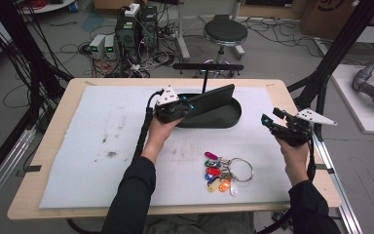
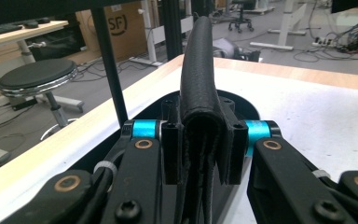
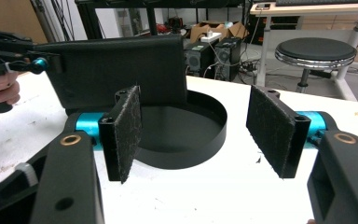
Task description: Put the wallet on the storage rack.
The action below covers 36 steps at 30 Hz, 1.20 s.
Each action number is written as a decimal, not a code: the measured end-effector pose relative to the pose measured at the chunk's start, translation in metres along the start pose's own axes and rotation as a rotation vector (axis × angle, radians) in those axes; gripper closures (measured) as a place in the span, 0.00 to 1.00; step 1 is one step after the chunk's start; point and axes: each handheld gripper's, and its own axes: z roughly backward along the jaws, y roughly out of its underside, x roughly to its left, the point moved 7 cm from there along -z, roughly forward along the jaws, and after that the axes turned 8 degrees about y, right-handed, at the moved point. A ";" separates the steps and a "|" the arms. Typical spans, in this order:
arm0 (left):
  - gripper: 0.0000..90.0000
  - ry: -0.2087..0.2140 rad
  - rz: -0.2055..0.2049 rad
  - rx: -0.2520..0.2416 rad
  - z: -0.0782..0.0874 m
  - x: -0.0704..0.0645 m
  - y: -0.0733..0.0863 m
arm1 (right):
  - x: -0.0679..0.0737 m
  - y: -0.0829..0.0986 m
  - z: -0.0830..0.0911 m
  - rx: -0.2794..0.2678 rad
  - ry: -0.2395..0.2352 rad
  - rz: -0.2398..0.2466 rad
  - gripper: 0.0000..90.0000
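High view: flat black wallet (image 1: 215, 97) upright

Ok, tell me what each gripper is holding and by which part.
The left gripper clamps the black wallet by one end, held above the black tray. The right gripper is open, holding nothing.

A bunch of keys with coloured tags (image 1: 222, 174) lies on the white mat (image 1: 102, 146), near its front edge. Beyond the table's far edge stands a round black stool (image 1: 225, 32); left of that stool, computer boxes (image 1: 137, 29) sit among tangled cables.
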 end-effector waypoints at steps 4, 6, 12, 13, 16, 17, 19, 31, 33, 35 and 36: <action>0.83 -0.017 0.021 0.005 -0.006 0.005 0.005 | 0.001 0.000 0.000 0.001 -0.003 0.002 0.41; 0.83 -0.023 0.033 0.004 -0.008 0.008 0.008 | 0.000 0.000 0.000 -0.003 -0.001 0.002 0.41; 0.83 -0.034 0.043 0.009 -0.013 0.012 0.014 | -0.002 0.000 0.001 -0.007 0.001 -0.004 0.41; 0.83 -0.035 0.042 0.010 -0.014 0.012 0.015 | -0.002 0.000 0.000 -0.003 0.001 -0.006 0.41; 0.83 -0.041 0.044 0.025 -0.016 0.014 0.020 | -0.001 0.000 0.000 -0.001 0.000 -0.001 0.41; 0.83 -0.041 0.044 0.025 -0.016 0.014 0.020 | -0.001 0.000 0.000 0.000 -0.001 -0.001 0.41; 0.83 -0.041 0.047 0.029 -0.017 0.015 0.022 | -0.001 0.000 0.000 0.001 -0.001 -0.002 0.41; 0.82 -0.051 0.040 0.054 -0.022 0.019 0.032 | -0.001 0.001 -0.001 0.002 -0.007 -0.002 0.41; 0.82 -0.051 0.052 0.048 -0.022 0.019 0.032 | -0.001 0.001 -0.001 0.002 -0.008 -0.002 0.41; 0.82 -0.053 0.054 0.049 -0.022 0.020 0.033 | -0.001 0.001 -0.001 0.002 -0.008 -0.003 0.41; 0.82 -0.053 0.053 0.052 -0.022 0.020 0.033 | -0.001 0.001 -0.001 0.001 -0.007 -0.002 0.41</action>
